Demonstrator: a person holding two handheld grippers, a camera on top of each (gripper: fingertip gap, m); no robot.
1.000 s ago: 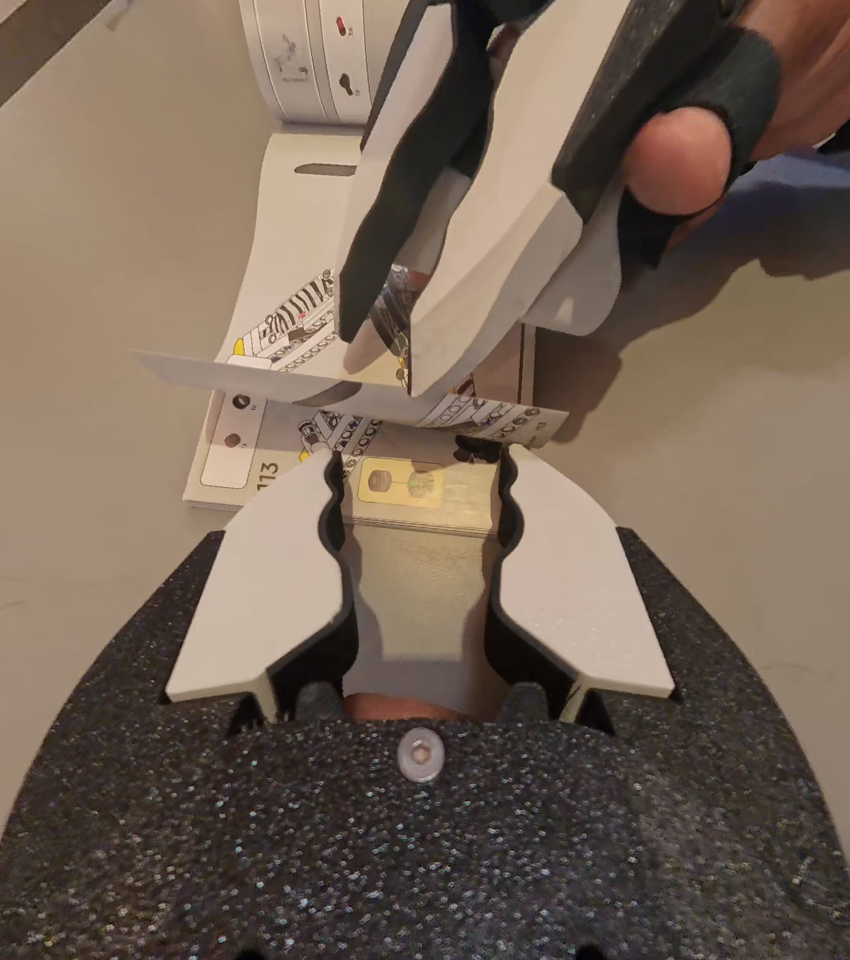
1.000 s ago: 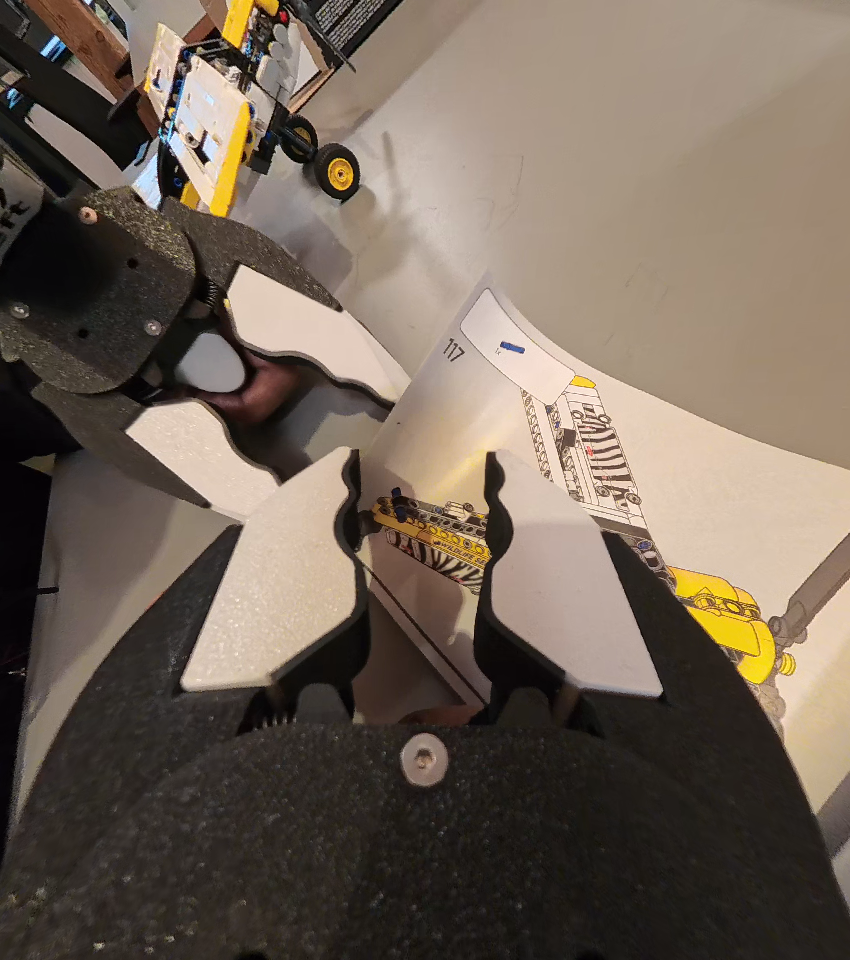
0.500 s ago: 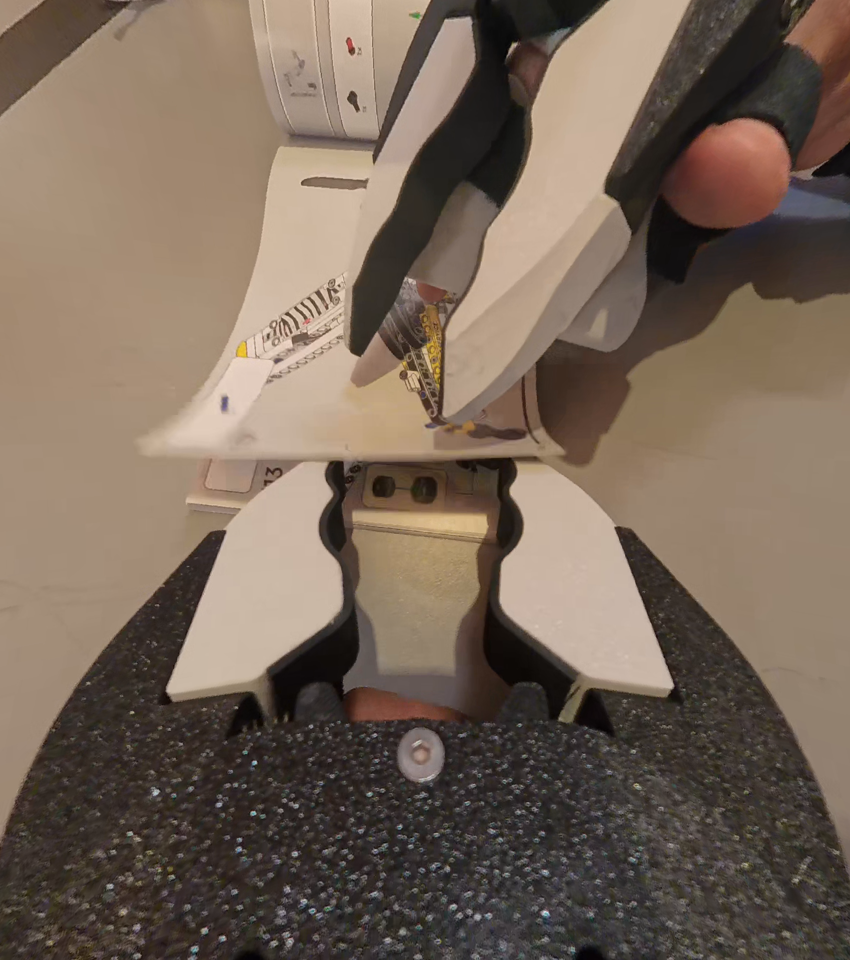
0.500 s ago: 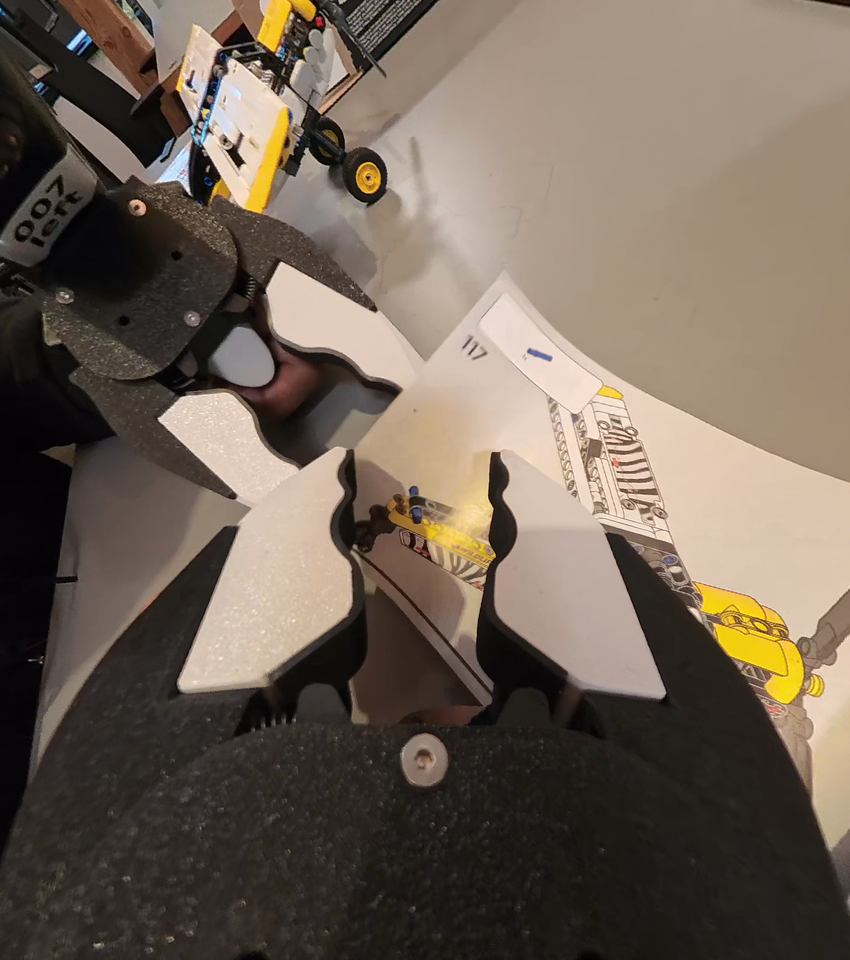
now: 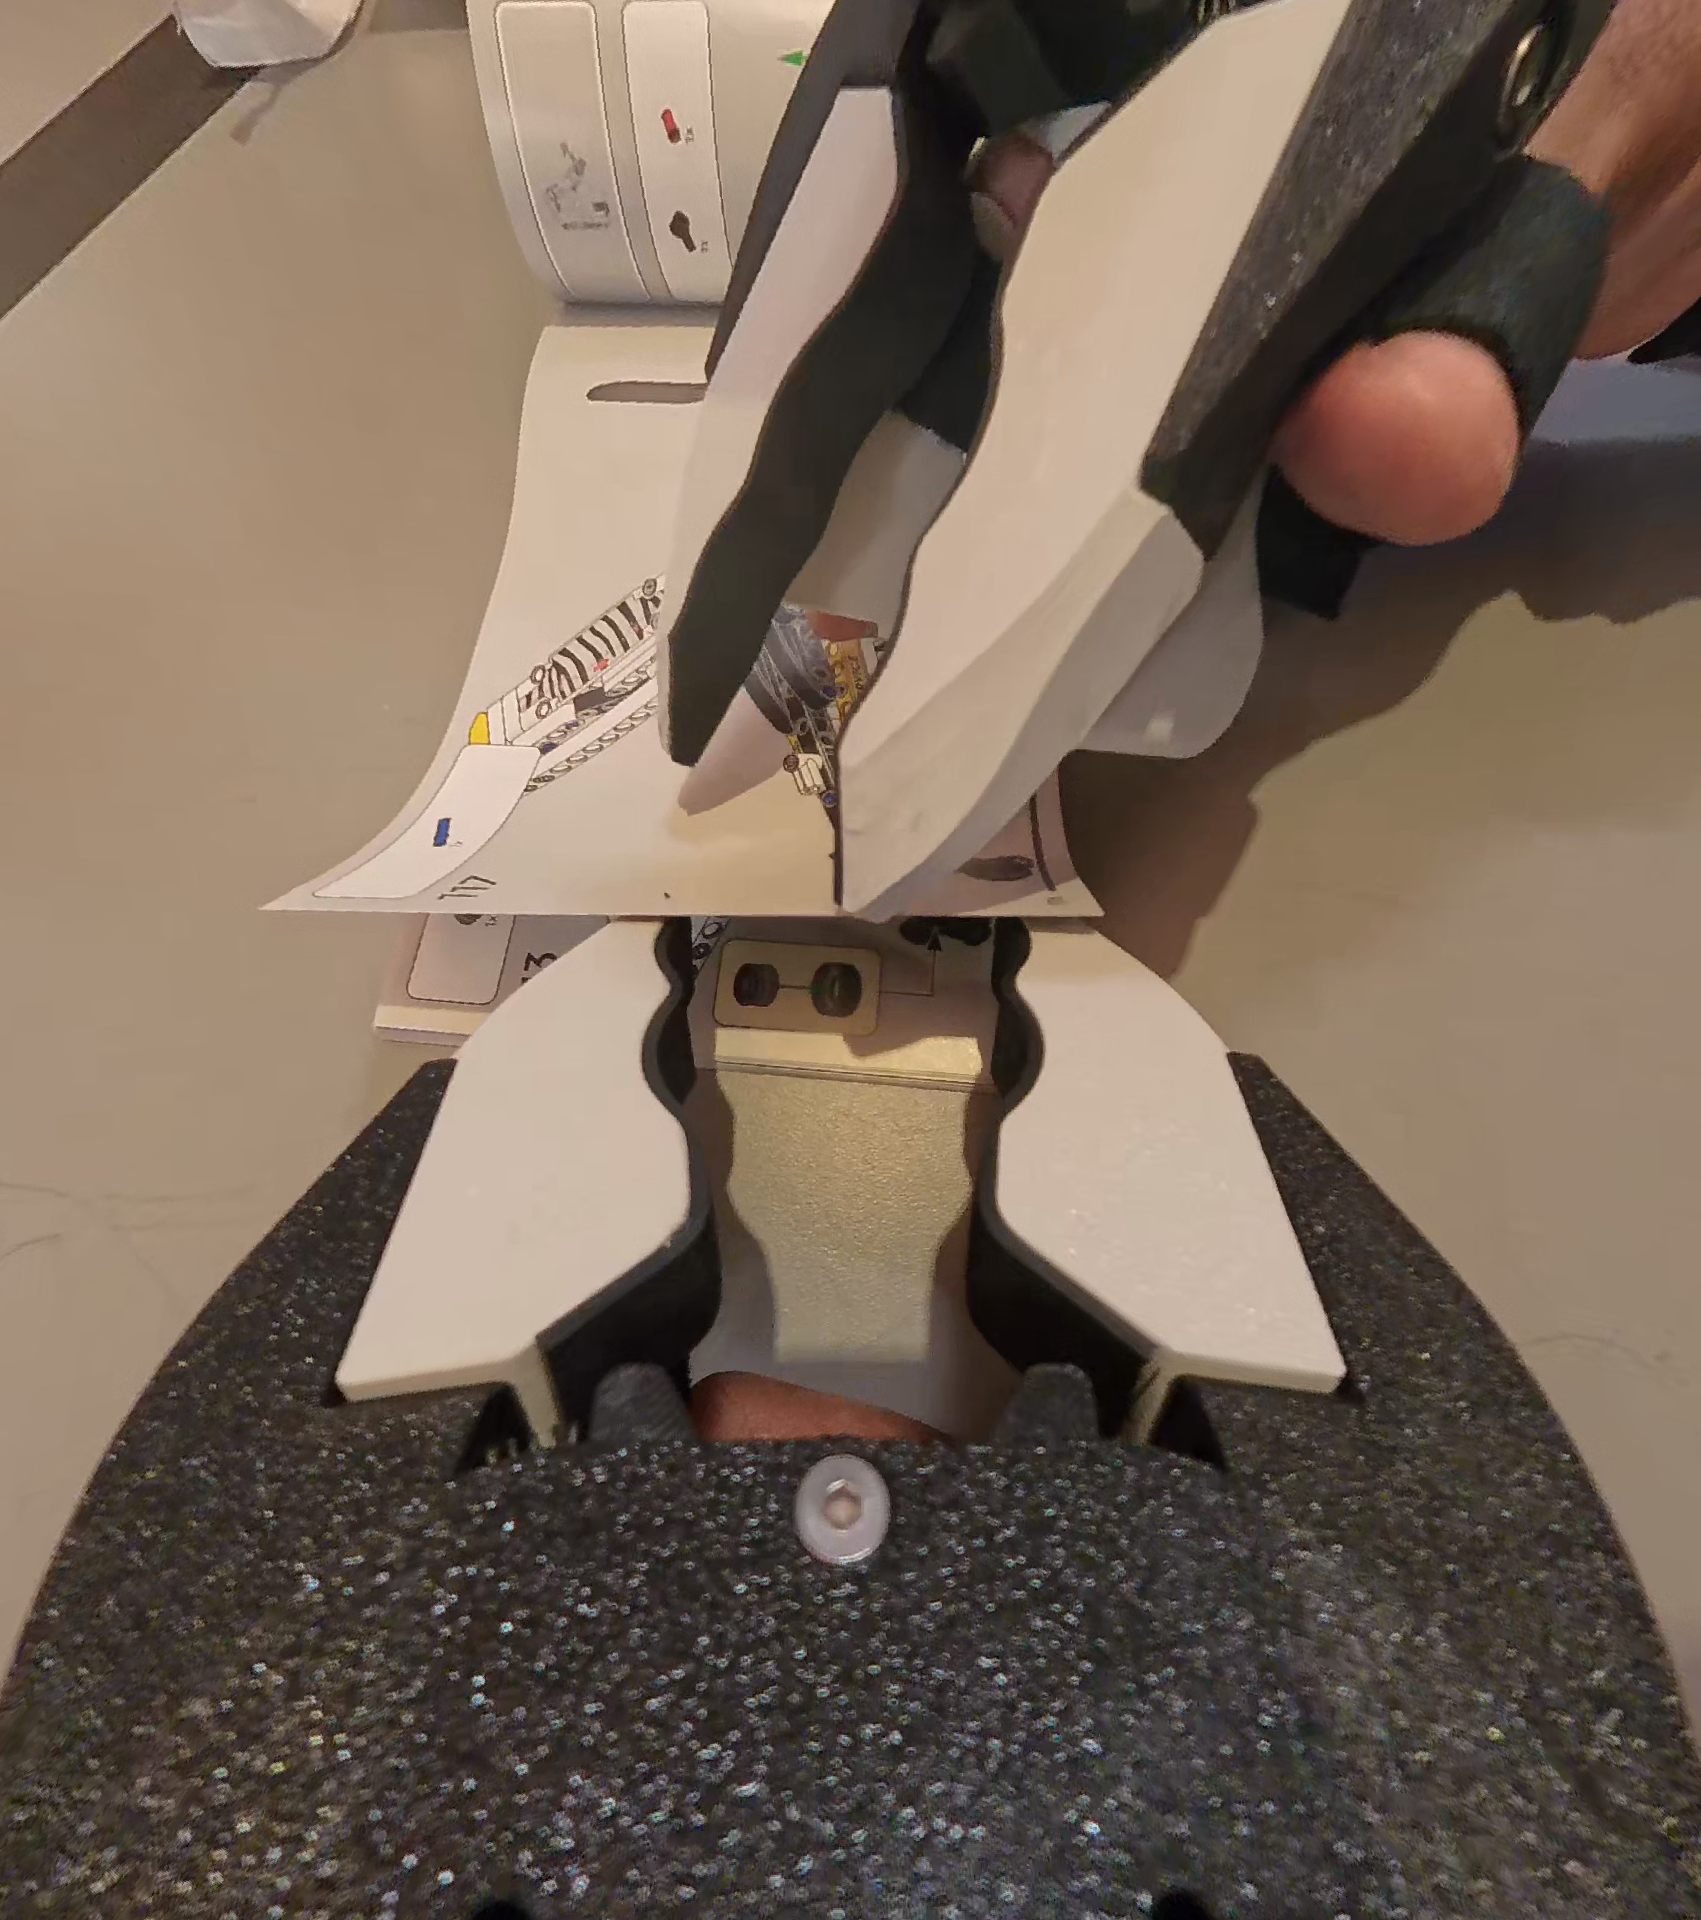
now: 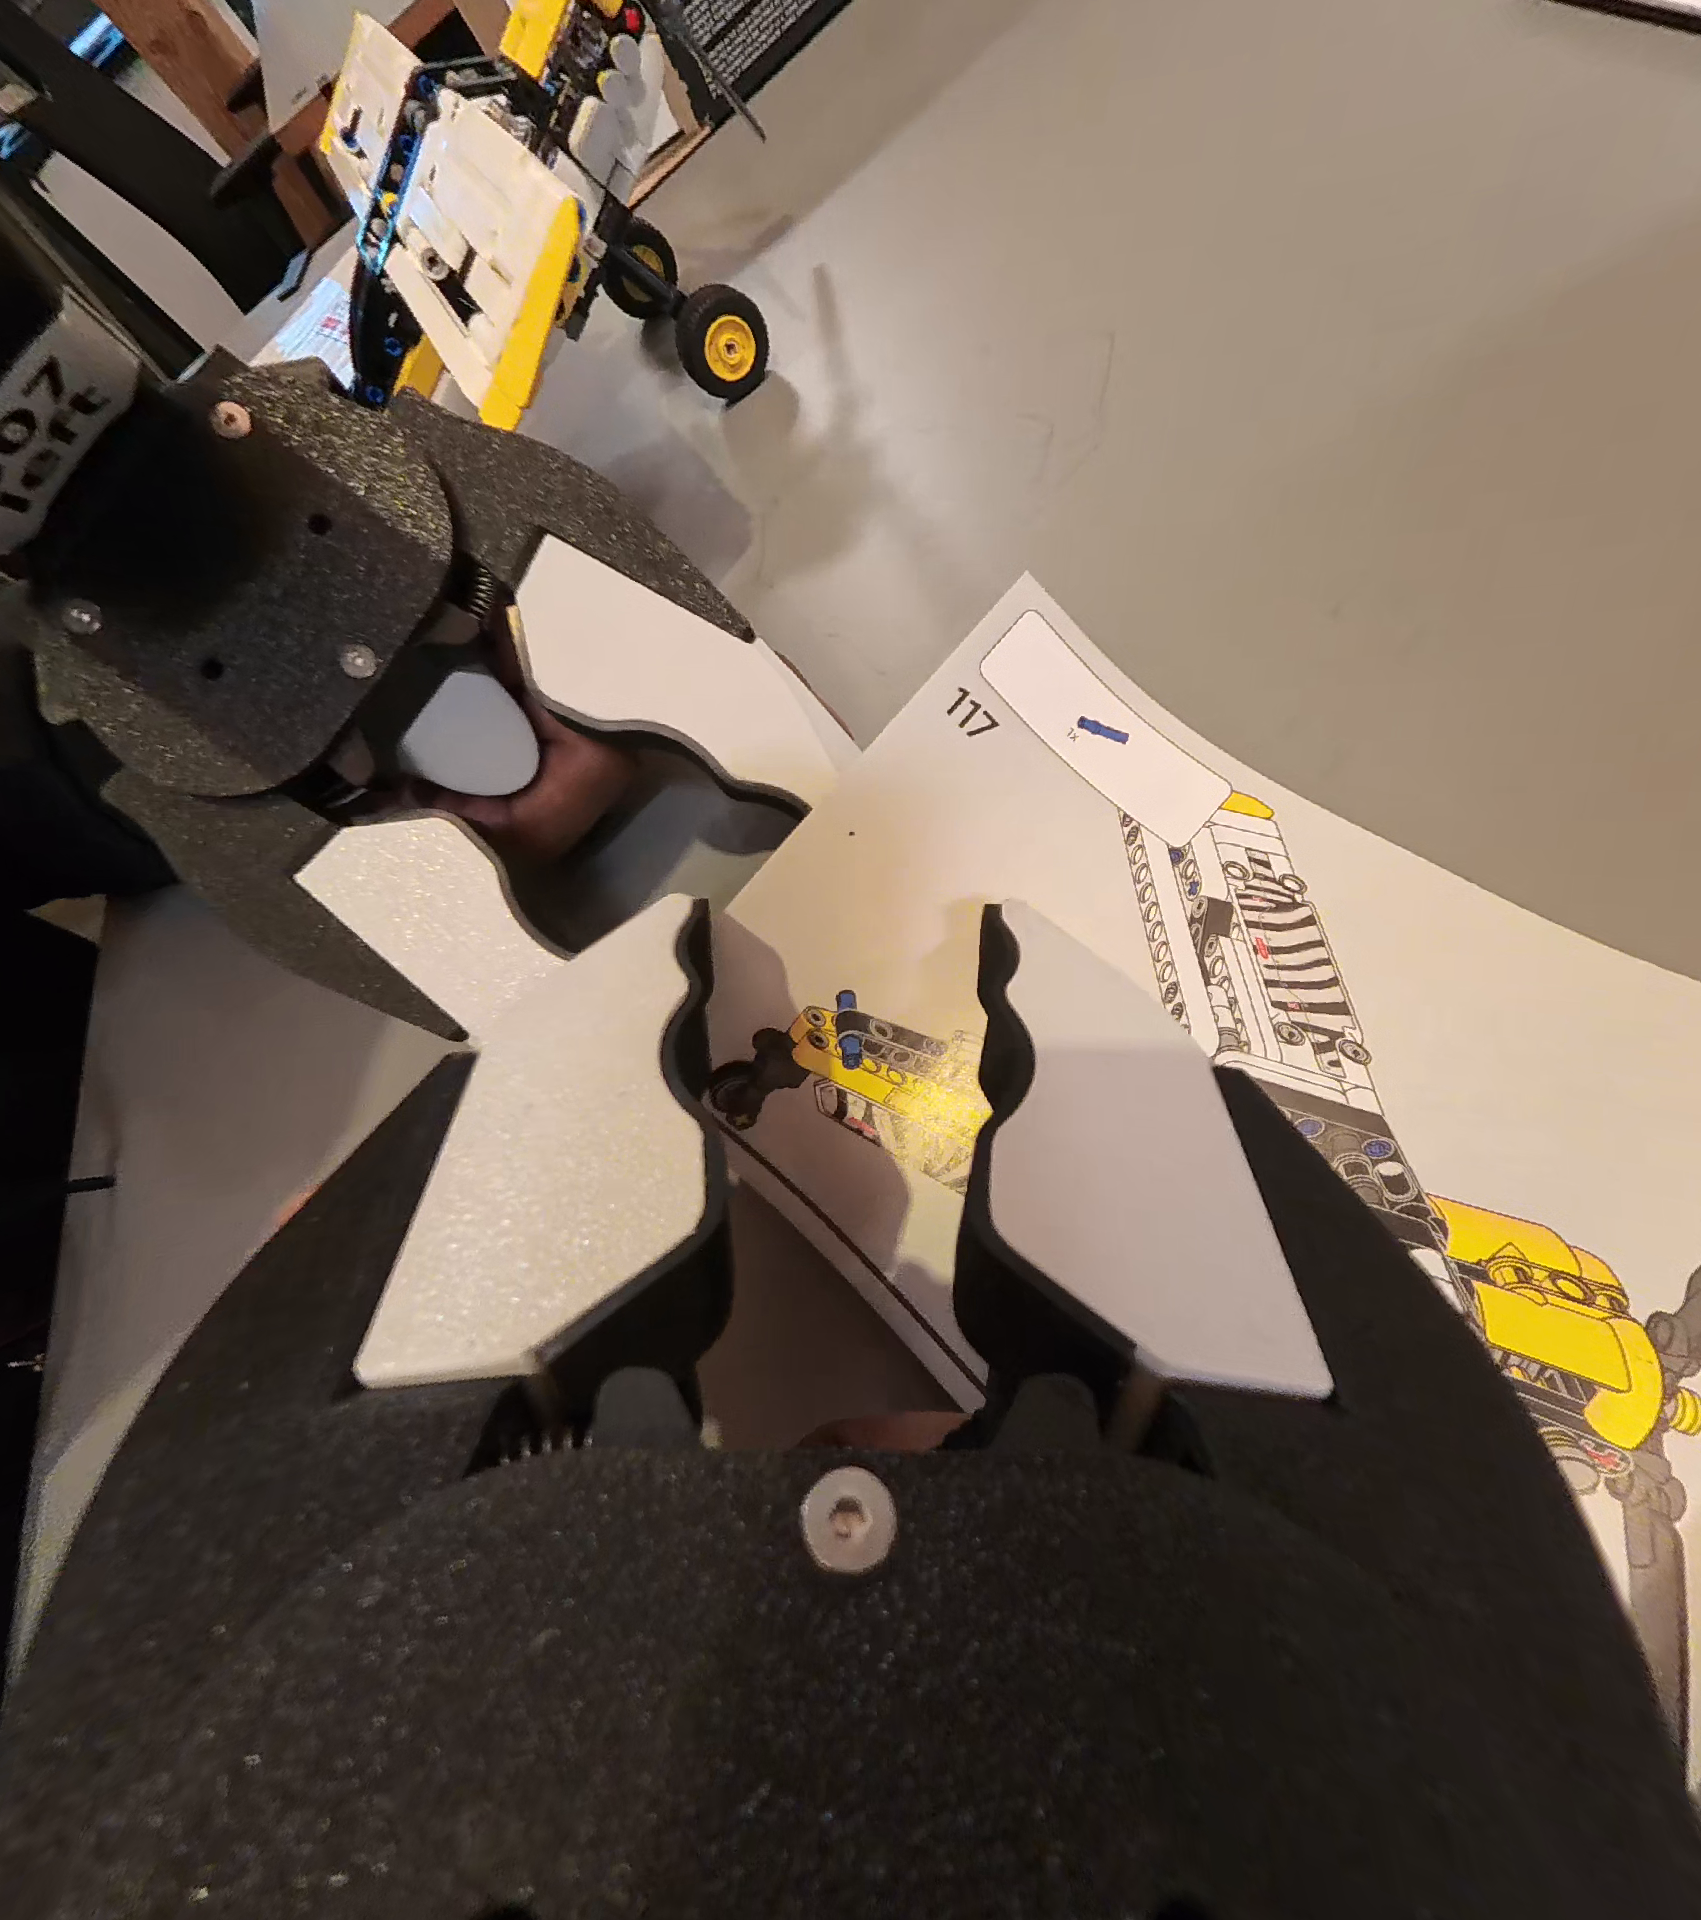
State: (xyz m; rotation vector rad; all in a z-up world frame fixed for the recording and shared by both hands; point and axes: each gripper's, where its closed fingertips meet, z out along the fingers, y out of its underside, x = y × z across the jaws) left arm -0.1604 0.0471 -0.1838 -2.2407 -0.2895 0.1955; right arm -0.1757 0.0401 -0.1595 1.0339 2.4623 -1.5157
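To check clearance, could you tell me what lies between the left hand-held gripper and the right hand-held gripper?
The near edge of the lifted booklet page, above the flat pages, seen in the left wrist view.

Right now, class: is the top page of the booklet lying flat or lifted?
Lifted: the page curves up off the booklet beneath.

Lifted page [image 5: 617, 831] and right gripper [image 5: 773, 790] block left gripper [image 5: 841, 997].

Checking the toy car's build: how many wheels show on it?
2. One wheel with a yellow hub sits at the car's near end; a second wheel is just behind it. Others may be hidden by the body.
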